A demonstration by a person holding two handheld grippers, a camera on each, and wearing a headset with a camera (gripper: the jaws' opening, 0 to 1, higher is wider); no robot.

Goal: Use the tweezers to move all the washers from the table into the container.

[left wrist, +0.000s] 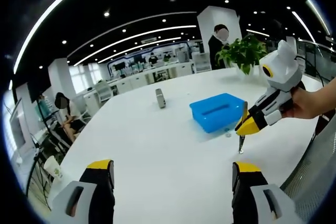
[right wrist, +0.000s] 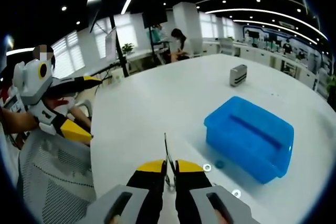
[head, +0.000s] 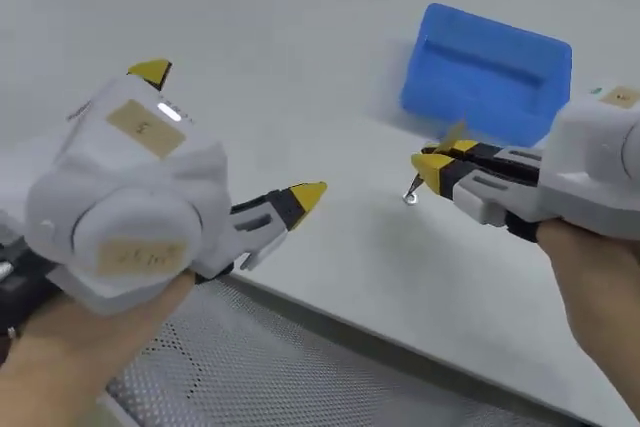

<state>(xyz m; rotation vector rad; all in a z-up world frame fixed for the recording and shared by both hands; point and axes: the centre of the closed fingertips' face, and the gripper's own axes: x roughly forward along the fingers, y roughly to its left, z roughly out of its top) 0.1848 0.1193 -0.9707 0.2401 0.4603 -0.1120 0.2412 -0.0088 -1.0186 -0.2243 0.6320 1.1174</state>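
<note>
My right gripper is shut on thin metal tweezers, which point down at the white table just in front of the blue container. In the right gripper view, the tweezers stick up between my right gripper's shut jaws. Two small washers lie on the table by the blue container. I cannot tell whether the tweezer tips hold anything. My left gripper hovers open to the left with nothing in it. From the left gripper, a washer shows beside the container.
The table's near edge runs diagonally, with a grey mesh chair below it. A small grey box stands farther back on the table. Behind are a plant and people at desks.
</note>
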